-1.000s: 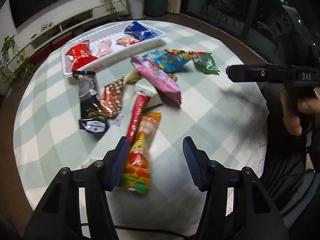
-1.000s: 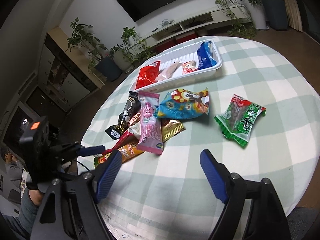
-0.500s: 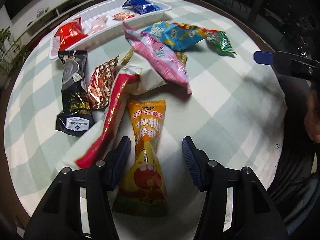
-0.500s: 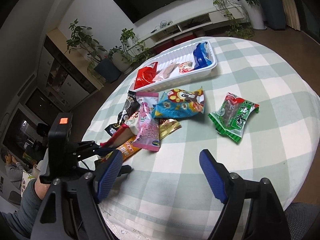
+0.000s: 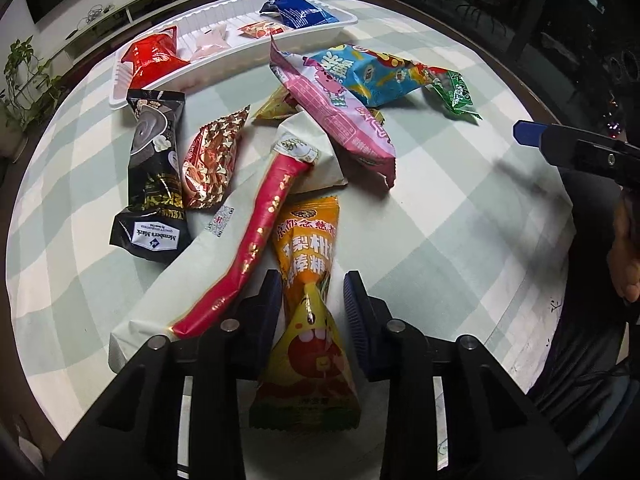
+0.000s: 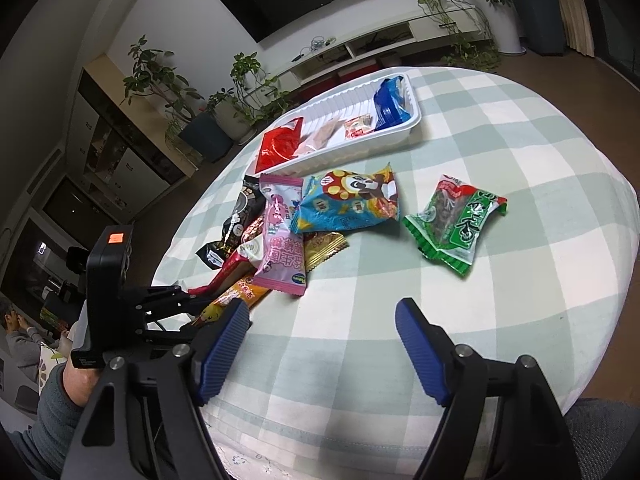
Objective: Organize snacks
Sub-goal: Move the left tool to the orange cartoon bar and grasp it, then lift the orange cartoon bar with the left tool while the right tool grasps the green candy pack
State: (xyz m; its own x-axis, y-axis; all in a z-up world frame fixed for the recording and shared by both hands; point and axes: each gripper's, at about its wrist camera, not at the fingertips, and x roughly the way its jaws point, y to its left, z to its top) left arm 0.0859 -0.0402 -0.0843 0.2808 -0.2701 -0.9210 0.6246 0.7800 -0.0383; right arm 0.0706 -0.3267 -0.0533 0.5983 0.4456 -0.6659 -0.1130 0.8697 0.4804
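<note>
An orange and yellow snack packet [image 5: 308, 320] lies at the near edge of the pile. My left gripper [image 5: 310, 300] points steeply down and straddles its narrow waist. Its jaws are closing; the left pad meets the wrapper and a thin gap shows at the right pad [image 5: 354, 312]. In the right wrist view the left gripper [image 6: 180, 304] sits at the left beside that packet [image 6: 236, 296]. My right gripper [image 6: 322, 312] hangs open over bare tablecloth with nothing between its fingers. The white tray [image 5: 340, 26] [image 6: 416, 120] at the far side holds red, pink and blue packets.
Loose snacks crowd the round checked table: a long red stick [image 5: 260, 232] on a white packet [image 5: 192, 272], a black packet [image 5: 156, 168], a foil one [image 5: 212, 160], a pink one [image 5: 336, 120], a blue one [image 5: 372, 76], a green one [image 6: 456, 224]. A person's hand [image 5: 624, 256] is at right.
My left gripper came down and forward until its fingers straddled the orange packet, then its jaws narrowed around the waist. The right gripper has hardly moved.
</note>
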